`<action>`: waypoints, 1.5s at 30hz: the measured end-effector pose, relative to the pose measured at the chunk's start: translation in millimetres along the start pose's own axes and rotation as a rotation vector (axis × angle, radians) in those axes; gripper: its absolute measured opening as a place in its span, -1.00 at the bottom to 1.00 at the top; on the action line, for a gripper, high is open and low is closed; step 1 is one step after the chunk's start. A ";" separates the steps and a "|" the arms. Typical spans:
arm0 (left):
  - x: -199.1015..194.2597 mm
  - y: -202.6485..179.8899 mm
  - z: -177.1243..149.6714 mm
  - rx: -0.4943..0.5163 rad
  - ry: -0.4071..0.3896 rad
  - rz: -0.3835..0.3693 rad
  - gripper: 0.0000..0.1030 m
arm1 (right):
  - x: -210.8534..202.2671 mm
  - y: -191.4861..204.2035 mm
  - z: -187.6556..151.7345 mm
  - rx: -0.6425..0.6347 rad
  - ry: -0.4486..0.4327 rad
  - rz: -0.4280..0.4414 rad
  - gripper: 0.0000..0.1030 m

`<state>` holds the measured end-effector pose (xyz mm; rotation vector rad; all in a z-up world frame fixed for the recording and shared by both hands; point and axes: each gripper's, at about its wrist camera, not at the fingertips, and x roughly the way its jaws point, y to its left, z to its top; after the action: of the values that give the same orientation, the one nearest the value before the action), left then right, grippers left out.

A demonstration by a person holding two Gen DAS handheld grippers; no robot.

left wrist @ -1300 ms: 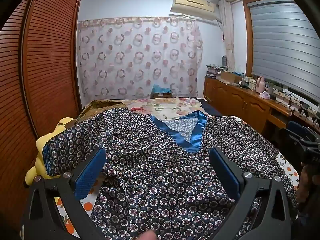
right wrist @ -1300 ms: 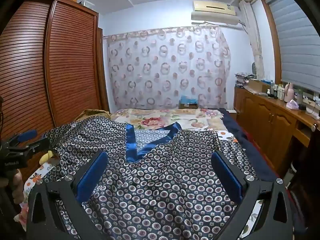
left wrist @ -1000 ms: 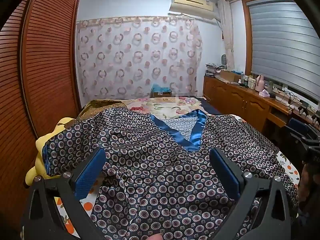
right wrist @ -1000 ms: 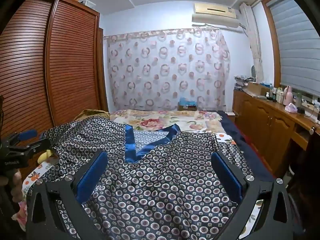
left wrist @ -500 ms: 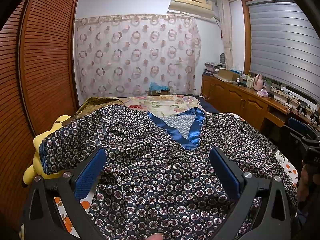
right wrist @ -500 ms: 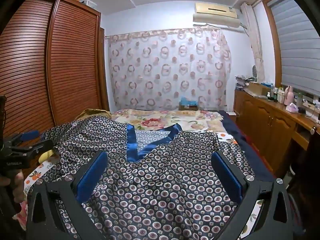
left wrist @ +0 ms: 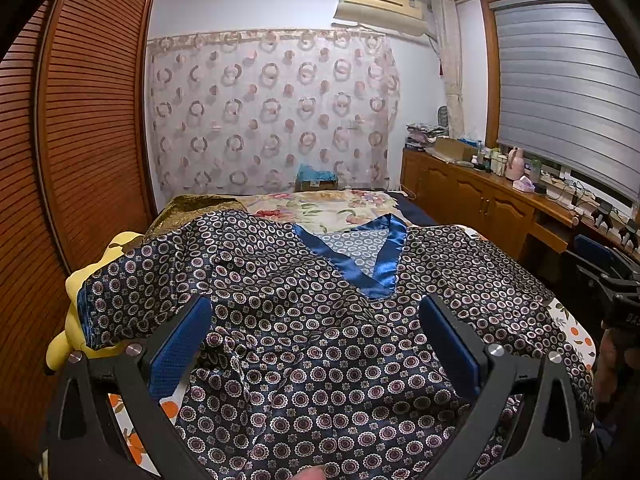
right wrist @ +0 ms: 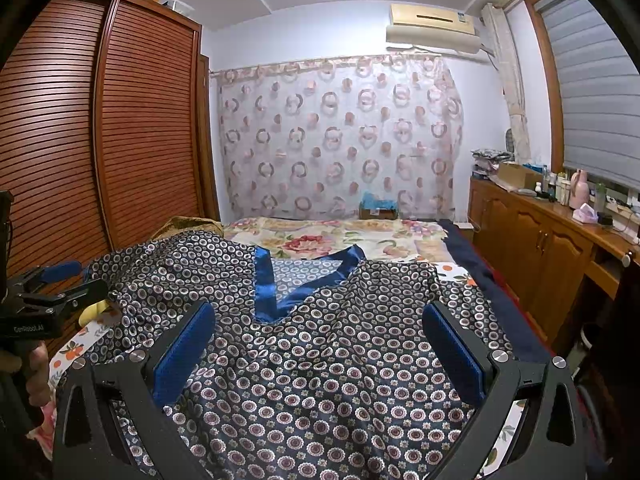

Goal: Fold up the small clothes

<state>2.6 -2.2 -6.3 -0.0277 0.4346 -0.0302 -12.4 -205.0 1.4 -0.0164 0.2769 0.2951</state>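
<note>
Wardrobe [left wrist: 80,128] with louvered wooden doors fills the far left. Just right of it, at the bed's left edge, yellow plush toy [left wrist: 76,284] peeks out from under a sleeve of the patterned shirt [left wrist: 304,344]. Shirt, dark satin with small rings and blue V-neck trim [left wrist: 352,264], lies spread front-up across the bed [left wrist: 320,208], collar toward the far end, hem near the cameras, cloth rumpled at left. Left gripper [left wrist: 316,332] hovers over the shirt's near left part, blue pads [left wrist: 180,348] wide apart, nothing between them. Right gripper [right wrist: 320,336] hovers over the near right part, pads [right wrist: 452,348] likewise wide apart and empty. In the right wrist view the left gripper shows at the left edge, beside the sleeve. Curtain [right wrist: 340,136] hangs at far centre; wooden cabinet [right wrist: 540,240] runs along the right.
</note>
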 end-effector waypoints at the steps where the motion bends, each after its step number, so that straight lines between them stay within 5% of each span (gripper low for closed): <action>1: 0.2 -0.5 -0.1 0.001 0.002 -0.002 1.00 | 0.0 0.0 -0.1 0.000 0.000 -0.001 1.00; 45: -3.1 -2.3 1.4 0.007 -0.004 -0.010 1.00 | 2.4 -0.8 -1.9 0.004 -0.001 0.003 1.00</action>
<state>0.3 -4.4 -3.6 -0.0231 0.4303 -0.0414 -10.5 -205.2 -1.0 -0.0117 0.2766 0.2978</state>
